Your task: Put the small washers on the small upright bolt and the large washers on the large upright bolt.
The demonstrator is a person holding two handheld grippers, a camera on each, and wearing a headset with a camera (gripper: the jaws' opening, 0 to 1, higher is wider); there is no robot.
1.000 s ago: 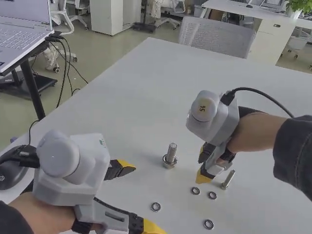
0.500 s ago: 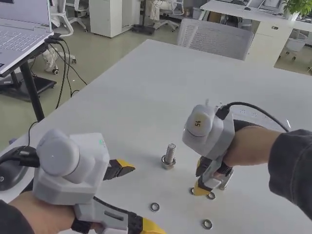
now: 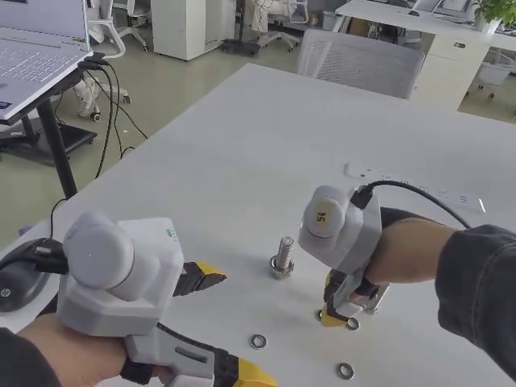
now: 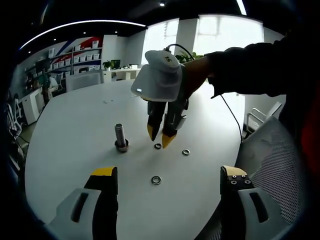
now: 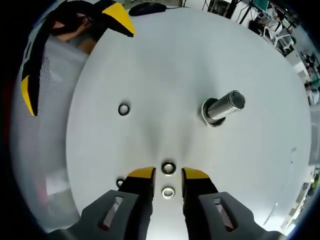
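The large upright bolt (image 3: 282, 258) stands mid-table, also seen in the right gripper view (image 5: 222, 106) and the left gripper view (image 4: 120, 137). My right gripper (image 3: 332, 317) points down at the table beside it, open with a narrow gap. One small washer (image 5: 168, 192) lies between its fingers and another washer (image 5: 169, 167) just ahead of the tips. More washers (image 3: 258, 341) (image 3: 345, 371) lie loose nearby. My left gripper (image 3: 232, 326) is low at the near left, wide open and holding nothing (image 4: 170, 172). The right gripper's body hides the spot behind it.
A laptop (image 3: 32, 56) on a stand sits off the table's left edge, with a black mouse (image 3: 12, 282) near my left hand. A white power strip (image 3: 419, 192) lies at the far right. A mesh chair (image 3: 355, 60) stands behind the table.
My right gripper has come down and slightly nearer, its tips now at the table around a washer. It now covers the small bolt seen beside it earlier. The left gripper has stayed put.
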